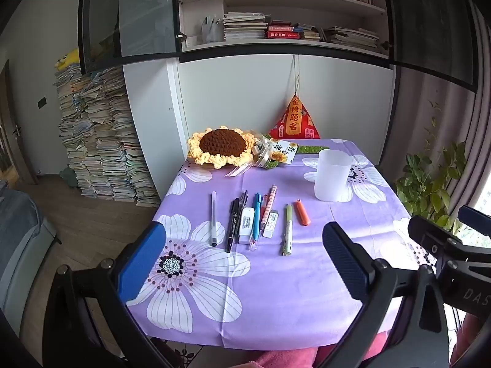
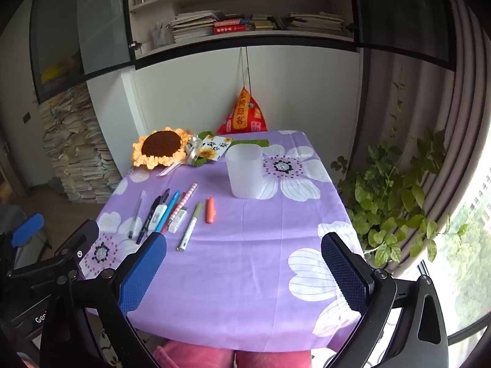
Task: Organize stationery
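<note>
Blue-padded left claw [image 1: 245,263] and right claw [image 2: 245,273] hover spread.

- Daylight, soft and even; source is the window [image 2: 469,245] to the right of the right hand-held gripper [image 2: 244,271], blown out to near white.
- Bench [image 1: 276,291] cloth evenly lit; faint shadow left of the translucent cup [image 1: 332,174].
- Dim corners left of the left hand-held gripper [image 1: 245,260]; dark vignette rings both views.
- Strong fisheye bending: bookshelf [image 1: 282,0] edges and curtain [image 2: 429,122] curve.
- Centre sharp; book stack [image 1: 98,141] slightly soft.
</note>
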`<move>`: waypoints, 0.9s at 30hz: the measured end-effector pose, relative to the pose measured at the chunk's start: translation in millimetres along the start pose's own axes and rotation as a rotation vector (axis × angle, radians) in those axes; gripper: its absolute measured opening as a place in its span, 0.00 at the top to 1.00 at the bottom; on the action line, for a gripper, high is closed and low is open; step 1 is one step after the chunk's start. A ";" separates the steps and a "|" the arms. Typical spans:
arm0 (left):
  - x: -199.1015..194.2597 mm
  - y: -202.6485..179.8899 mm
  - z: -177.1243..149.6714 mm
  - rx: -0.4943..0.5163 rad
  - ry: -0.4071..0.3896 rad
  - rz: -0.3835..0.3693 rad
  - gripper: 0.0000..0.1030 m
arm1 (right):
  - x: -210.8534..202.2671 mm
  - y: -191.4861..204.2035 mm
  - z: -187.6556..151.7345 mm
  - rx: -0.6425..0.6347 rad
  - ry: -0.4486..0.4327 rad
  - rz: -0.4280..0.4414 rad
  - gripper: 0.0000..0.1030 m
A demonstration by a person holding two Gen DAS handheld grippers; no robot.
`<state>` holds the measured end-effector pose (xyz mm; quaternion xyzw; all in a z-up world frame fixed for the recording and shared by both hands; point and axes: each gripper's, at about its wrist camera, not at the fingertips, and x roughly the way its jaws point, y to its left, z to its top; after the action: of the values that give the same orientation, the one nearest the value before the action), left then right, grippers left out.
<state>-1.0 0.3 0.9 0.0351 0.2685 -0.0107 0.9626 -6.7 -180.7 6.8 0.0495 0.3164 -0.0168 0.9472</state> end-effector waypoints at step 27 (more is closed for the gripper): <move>-16.9 4.5 -1.2 -0.016 -0.067 -0.026 0.01 | -42.5 12.4 14.1 -0.048 -0.176 -0.014 0.01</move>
<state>-15.9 4.8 8.9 0.0235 0.2366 -0.0221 0.9711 -31.5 -169.8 44.6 0.0229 0.2327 -0.0202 0.9721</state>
